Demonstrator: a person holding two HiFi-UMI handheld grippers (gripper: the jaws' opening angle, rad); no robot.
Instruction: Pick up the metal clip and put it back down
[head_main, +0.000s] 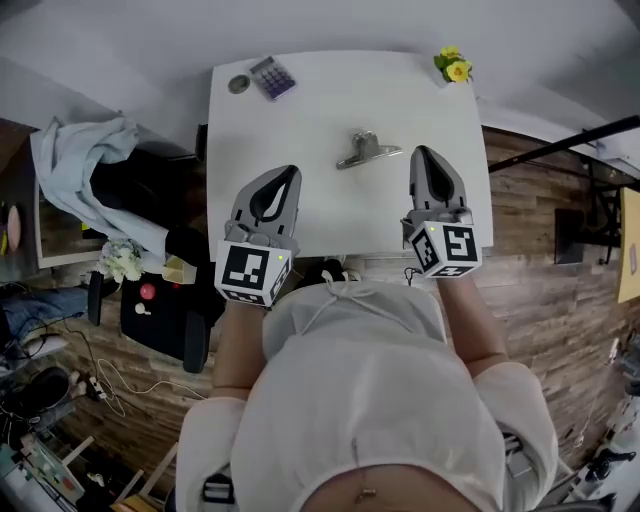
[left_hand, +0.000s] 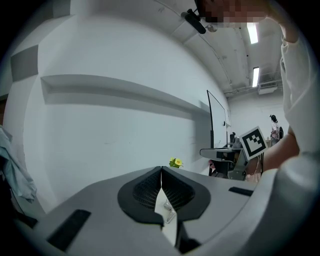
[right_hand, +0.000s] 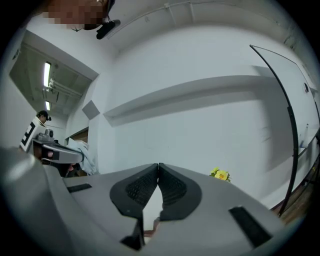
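Head view: a white table (head_main: 300, 110) carries the metal clip (head_main: 365, 148), which lies flat near the middle of the surface, slightly toward the right edge and free of both tools.

Left gripper (head_main: 291, 171): held over the near-left part of the surface, jaws pointing toward the far edge. In the left gripper view its jaw tips (left_hand: 161, 170) meet, with nothing clamped between the ribbed pads. The clip (left_hand: 169, 212) shows on the tabletop through the gap below the tips, beyond the jaws and not in contact with them. Finding: clenched and empty.

Right gripper (head_main: 418, 151): held over the near-right part of the surface, its tip just beside the clip's right end; no contact is visible. In the right gripper view the jaw tips (right_hand: 158, 165) are pressed together and only bare tabletop shows through the gap beneath them. Finding: clenched and empty.

Other items on the surface:
- A calculator (head_main: 272, 77) sits at the far-left corner.
- A small round object (head_main: 238, 84) lies just beside the calculator, toward the left edge.
- A small bunch of yellow flowers (head_main: 452, 64) stands at the far-right corner. It also appears beyond the jaws in the left gripper view (left_hand: 175, 162) and the right gripper view (right_hand: 220, 175).

The person stands at the near edge in a white top (head_main: 370, 400). A pale cloth (head_main: 80, 150) is draped over furniture left of the table, on a wood-plank floor (head_main: 540, 230).
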